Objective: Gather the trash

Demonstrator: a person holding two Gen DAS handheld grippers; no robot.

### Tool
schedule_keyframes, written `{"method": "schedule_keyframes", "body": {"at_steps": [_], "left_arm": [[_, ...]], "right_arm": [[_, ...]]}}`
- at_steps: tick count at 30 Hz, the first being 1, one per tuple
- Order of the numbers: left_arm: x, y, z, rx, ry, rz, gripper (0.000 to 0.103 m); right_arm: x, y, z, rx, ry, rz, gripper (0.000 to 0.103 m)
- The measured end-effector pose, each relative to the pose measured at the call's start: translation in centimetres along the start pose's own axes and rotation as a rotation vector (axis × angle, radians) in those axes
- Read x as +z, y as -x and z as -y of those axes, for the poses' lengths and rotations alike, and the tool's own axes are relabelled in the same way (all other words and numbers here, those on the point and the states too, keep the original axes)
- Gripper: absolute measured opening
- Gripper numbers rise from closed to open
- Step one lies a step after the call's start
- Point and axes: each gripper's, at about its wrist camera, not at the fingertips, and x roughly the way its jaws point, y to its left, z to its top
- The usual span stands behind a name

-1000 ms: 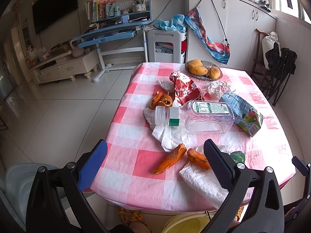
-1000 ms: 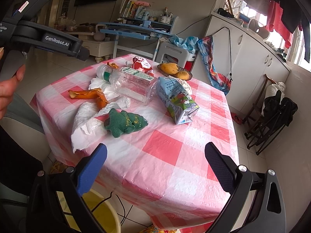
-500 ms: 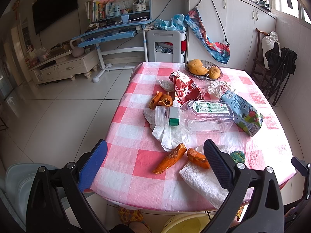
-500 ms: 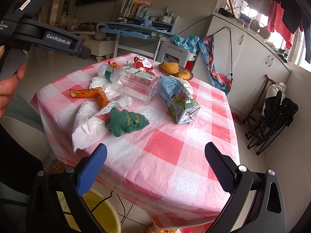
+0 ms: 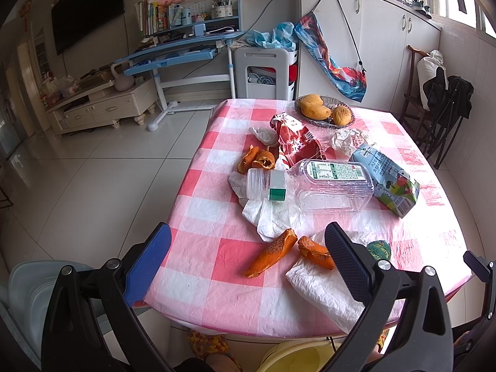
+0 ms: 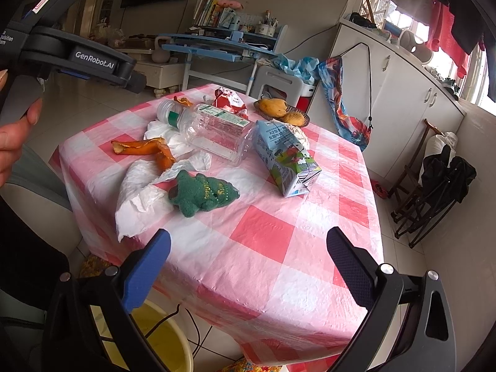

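Clearly legible on my left gripper's body, seen from the right wrist camera, is "GenRobot.AI"; the red snack bag (image 5: pixel 296 142) carries white characters I can't read, and the label on the clear plastic bottle (image 5: pixel 322 186) is too fine to make out. Both tools are spread wide with nothing between their fingers. My left gripper (image 5: pixel 248 262) hangs over the near edge of the pink-checked table (image 5: pixel 217 266); a long orange peel (image 5: pixel 269 252) lies between its fingers in view, and a second peel piece (image 5: pixel 314 251) sits on a crumpled white tissue (image 5: pixel 322 282) just beside the right finger. The bottle lies on its side farther back, on another tissue, touching the blue-green milk carton (image 5: pixel 387 179). My right gripper (image 6: pixel 248 266) faces bare cloth, with the green knitted toy (image 6: pixel 203 192) ahead of it. A yellow bin (image 6: pixel 161 338) sits below the table edge. Compared with a second ago, nothing on the table has shifted, and both grippers hold the same pose.
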Motion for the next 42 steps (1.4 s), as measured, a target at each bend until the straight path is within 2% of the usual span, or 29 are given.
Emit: {"method": "schedule_keyframes", "body": {"at_steps": [42], "left_arm": [[-0.08, 0.02, -0.05, 0.001, -0.002, -0.005, 0.096]], "right_arm": [[-0.28, -0.11, -0.38, -0.001, 0.003, -0.003, 0.097]]}}
